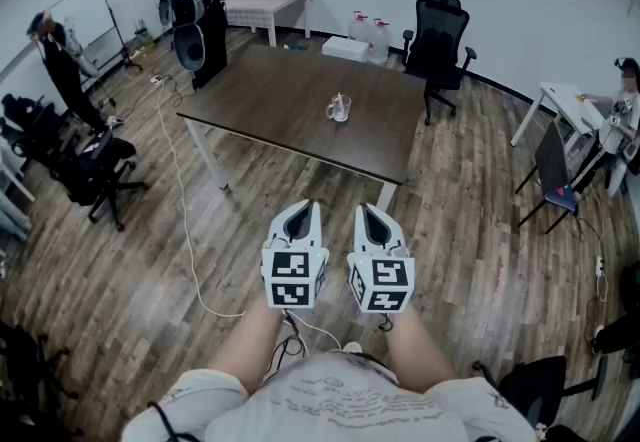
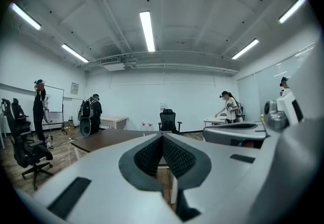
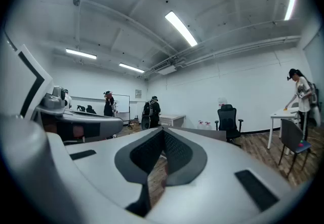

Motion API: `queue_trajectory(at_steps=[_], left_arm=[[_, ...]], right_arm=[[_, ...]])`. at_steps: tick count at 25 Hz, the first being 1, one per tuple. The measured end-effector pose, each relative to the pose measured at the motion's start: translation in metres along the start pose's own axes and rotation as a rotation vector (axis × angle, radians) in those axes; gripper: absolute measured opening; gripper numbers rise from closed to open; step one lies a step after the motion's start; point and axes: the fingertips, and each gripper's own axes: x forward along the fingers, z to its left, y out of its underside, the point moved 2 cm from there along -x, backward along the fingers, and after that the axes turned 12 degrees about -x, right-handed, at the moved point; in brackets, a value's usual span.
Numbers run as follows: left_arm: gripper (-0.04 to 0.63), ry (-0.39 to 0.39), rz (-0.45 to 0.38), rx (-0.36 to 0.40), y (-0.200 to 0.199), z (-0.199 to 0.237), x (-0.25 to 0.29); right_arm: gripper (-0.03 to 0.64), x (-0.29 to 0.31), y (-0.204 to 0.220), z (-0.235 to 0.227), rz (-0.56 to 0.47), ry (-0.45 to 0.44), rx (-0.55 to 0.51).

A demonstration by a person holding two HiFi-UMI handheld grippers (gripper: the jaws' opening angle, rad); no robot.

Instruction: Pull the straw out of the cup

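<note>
1. Cup, clear glass with a handle, stands on the dark table, near its middle and a little toward the right end as the head view shows it.
2. The straw sticks up out of the cup; it has not been pulled out.
3. The left gripper hangs in the air over the wooden floor on the near side of the table, well apart from the near edge. Its jaws are pressed together with nothing between them.
4. The right gripper is just beside the left one, equally far from the table. Its jaws also meet at the tips and grip nothing.
5. Both grippers point roughly level toward the table, and neither is anywhere near the cup.
6. A black office chair stands beyond the table's far right corner.
7. A white box and water jugs sit on the floor behind the table's far edge.
8. A white cable trails over the floor off the table's left end.
9. A person with a backpack stands past the table's far left corner, beside a small white table.
10. A whiteboard stands farther left of the table.
</note>
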Motion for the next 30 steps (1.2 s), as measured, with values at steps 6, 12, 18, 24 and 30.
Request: queue_trajectory(at_steps=[6, 12, 18, 24, 30], left_arm=[[0.003, 0.002, -0.004, 0.008, -0.005, -0.019, 0.026], [0.003, -0.003, 0.006, 0.016, 0.002, -0.039, 0.051], [0.003, -0.029, 0.010, 0.014, 0.006, -0.062, 0.073], [0.003, -0.059, 0.019, 0.017, 0.017, -0.085, 0.093], [0.003, -0.076, 0.023, 0.019, 0.023, -0.098, 0.107]], right_arm=[[0.014, 0.008, 0.003, -0.028, -0.005, -0.007, 0.015], [0.014, 0.017, 0.012, -0.055, -0.014, -0.019, 0.046], [0.015, 0.019, 0.019, -0.091, -0.017, -0.023, 0.060], [0.015, 0.023, 0.032, -0.120, -0.019, -0.048, 0.039], [0.015, 0.029, 0.044, -0.138, -0.008, -0.061, 0.054]])
